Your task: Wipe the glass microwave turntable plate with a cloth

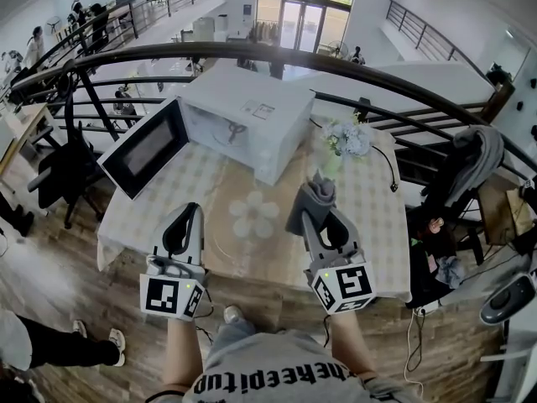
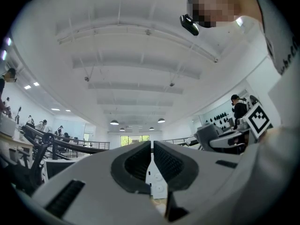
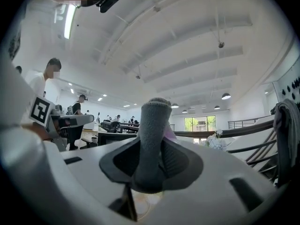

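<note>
while left gripper (image 1: 191,211) closed, right gripper (image 1: 320,218) clamps cloth (image 1: 316,193)

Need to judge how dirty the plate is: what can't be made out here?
Smears on the glass plate: head view, clear glass too faint against the tablecloth.
Plate, both gripper views: nearly all blocked by the jaws.
Lower end of the cloth: right gripper view, behind jaws.

An open-plan office mezzanine; curved railing (image 1: 336,65), office chairs (image 1: 63,170), people at desks (image 1: 25,124).
</note>
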### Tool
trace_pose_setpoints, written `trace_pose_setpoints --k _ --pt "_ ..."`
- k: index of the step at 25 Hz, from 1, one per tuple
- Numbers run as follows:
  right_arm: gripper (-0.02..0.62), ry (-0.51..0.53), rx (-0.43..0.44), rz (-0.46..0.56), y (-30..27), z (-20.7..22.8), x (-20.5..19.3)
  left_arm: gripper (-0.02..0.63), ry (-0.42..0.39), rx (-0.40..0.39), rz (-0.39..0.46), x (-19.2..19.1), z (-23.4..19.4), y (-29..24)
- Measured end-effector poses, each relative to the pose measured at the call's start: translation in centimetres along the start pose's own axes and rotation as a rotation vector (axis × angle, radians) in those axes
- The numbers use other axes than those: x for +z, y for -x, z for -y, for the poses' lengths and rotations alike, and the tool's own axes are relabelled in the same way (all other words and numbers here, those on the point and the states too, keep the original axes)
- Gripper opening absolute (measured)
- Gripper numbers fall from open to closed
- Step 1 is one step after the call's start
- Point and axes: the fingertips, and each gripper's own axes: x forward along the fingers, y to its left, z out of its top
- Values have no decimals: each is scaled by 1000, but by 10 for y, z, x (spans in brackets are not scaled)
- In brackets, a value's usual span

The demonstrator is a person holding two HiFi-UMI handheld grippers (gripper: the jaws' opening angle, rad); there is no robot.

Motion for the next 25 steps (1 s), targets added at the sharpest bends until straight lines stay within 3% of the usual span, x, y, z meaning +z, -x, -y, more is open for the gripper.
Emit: trace_pose_setpoints --k 25 --pt "121 8 -1 40 2 -9 8 18 10 18 -7 -1 -4 8"
